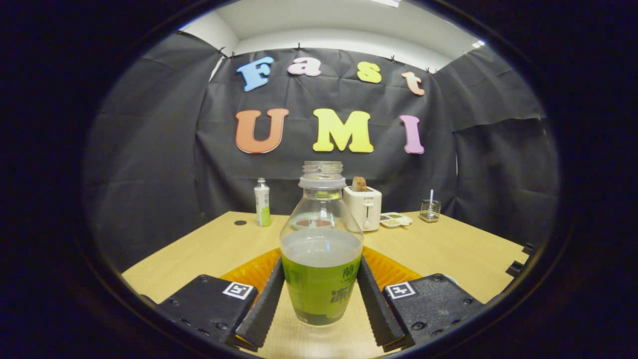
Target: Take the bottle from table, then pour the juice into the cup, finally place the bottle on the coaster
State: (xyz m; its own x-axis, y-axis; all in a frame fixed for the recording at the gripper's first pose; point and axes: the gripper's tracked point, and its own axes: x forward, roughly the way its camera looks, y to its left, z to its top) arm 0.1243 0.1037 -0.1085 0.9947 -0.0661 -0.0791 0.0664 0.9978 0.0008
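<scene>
A clear bottle (321, 239) with a green label and no cap stands upright between my fingers, about half full of pale liquid. My gripper (320, 271) is shut on it; the left finger (264, 304) and the right finger (375, 299) press on the label's two sides. Whether its base rests on the wooden table (448, 249) or hangs just above it, I cannot tell. Behind the bottle an orange ribbed round mat (249, 271) lies on the table and spreads out past both fingers. Something reddish shows through the bottle's clear shoulder; what it is I cannot tell.
At the table's far edge stand a small white and green bottle (262, 202), a white toaster (364, 207), a flat pale device (396, 219) and a small glass holder with a straw (429, 209). A black dot (240, 222) marks the far left of the table. Black cloth walls close the booth.
</scene>
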